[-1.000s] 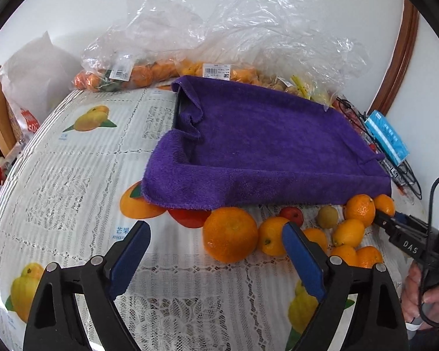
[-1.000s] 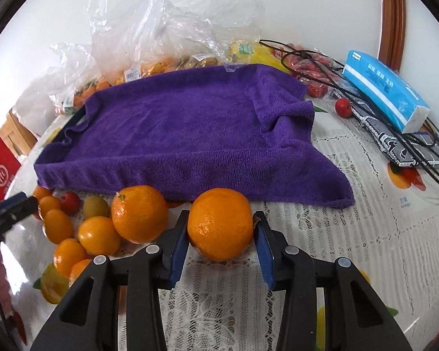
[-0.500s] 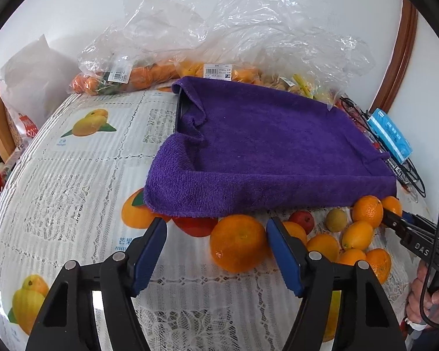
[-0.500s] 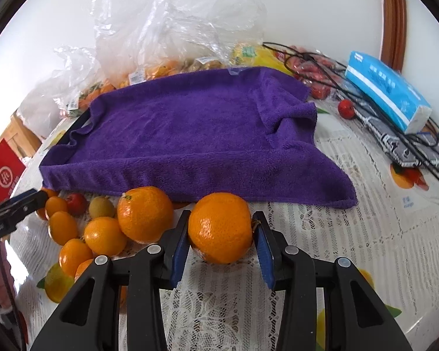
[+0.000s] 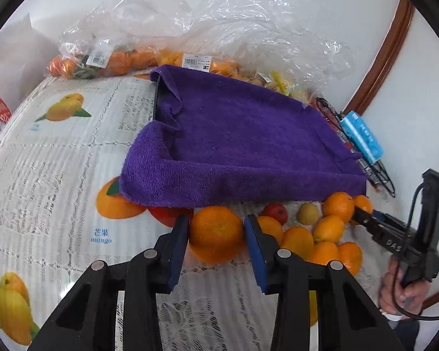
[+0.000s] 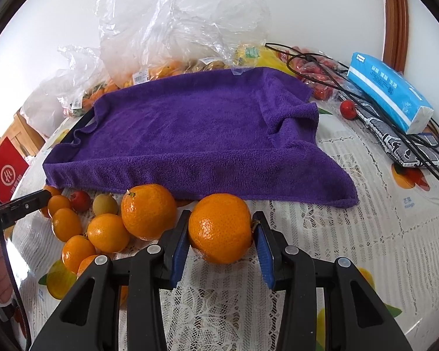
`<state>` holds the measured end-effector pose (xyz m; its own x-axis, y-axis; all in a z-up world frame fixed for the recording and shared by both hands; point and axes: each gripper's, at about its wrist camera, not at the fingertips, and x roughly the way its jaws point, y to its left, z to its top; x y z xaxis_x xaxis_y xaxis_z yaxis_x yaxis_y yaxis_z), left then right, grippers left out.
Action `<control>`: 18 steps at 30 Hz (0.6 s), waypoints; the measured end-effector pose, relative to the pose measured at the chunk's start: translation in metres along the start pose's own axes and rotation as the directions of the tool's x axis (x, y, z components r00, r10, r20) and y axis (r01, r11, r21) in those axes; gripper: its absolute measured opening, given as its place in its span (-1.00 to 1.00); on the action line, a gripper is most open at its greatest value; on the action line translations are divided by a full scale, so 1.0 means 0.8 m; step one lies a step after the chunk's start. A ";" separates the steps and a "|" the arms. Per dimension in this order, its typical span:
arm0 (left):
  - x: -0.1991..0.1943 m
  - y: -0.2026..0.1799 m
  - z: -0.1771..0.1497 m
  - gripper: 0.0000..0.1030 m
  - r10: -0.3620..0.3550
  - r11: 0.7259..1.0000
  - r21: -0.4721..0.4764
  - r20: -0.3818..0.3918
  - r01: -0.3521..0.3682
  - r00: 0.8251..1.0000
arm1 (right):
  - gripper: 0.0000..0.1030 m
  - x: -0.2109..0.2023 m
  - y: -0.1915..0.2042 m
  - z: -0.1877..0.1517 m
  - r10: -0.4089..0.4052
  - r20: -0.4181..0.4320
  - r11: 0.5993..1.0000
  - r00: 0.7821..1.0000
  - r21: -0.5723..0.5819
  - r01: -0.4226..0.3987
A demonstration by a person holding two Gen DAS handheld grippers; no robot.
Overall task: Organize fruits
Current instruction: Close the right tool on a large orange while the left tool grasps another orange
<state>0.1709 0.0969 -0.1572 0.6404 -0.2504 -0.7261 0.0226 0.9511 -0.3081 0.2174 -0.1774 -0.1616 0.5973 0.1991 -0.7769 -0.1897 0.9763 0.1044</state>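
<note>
A: Start at the tools. What are the two grippers doing?

B: The left gripper (image 5: 216,235) has its blue-padded jaws closing around a large orange (image 5: 216,234); both pads sit against its sides. The right gripper (image 6: 221,234) is clamped on another large orange (image 6: 219,228), round and pebbled, pressed between the blue pads just above the table.

A: Are the two oranges far apart?

B: No. In the right wrist view the left-hand one (image 6: 148,210) lies just beside the clamped one, both right at the front edge of the purple towel (image 6: 196,134).

A: What else is around them?

B: A cluster of small smooth oval kumquats (image 6: 107,232), one little red fruit (image 6: 80,200) and a dull greenish-yellow one (image 6: 104,204), all loose on the lace tablecloth (image 5: 52,181) with its printed fruit pictures.

A: Any containers?

B: A shallow dark tray (image 5: 156,99) is draped with the thick, fuzzy towel; nothing lies on the towel. Behind it, crinkled clear plastic bags (image 5: 219,29) hold more oranges and yellowish fruit, with price labels stuck on.

A: And off to the side?

B: A blue tissue pack (image 6: 389,90) rests on black cables, near a bag of red fruit.
</note>
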 end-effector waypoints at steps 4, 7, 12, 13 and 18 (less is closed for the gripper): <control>-0.009 0.000 -0.005 -0.28 0.068 0.997 0.021 0.012 -0.069 0.998 | -0.19 0.001 0.000 0.000 0.000 0.001 1.000 1.000 0.001 0.000; -0.014 0.006 -0.006 -0.26 0.101 0.995 0.017 0.004 -0.101 0.995 | -0.19 0.001 0.001 0.000 0.002 0.001 1.000 1.000 0.003 -0.002; 0.005 -0.002 -0.009 -0.11 0.166 0.985 0.056 -0.016 -0.165 0.986 | -0.19 0.000 0.000 0.000 0.000 0.001 1.000 1.000 0.003 0.000; 0.007 -0.005 -0.011 -0.11 0.183 0.981 0.072 0.001 -0.182 0.983 | -0.19 0.000 0.000 -0.001 0.000 0.001 1.000 1.000 0.004 0.000; 0.005 -0.012 -0.015 -0.26 0.185 0.977 0.104 0.034 -0.187 0.982 | -0.19 0.002 -0.006 -0.001 0.015 -0.004 0.999 1.000 0.031 -0.015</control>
<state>0.1646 0.0848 -0.1646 0.6592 -0.0640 -0.7492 -0.0177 0.9948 -0.1006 0.2184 -0.1819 -0.1637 0.5909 0.2137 -0.7779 -0.1748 0.9753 0.1351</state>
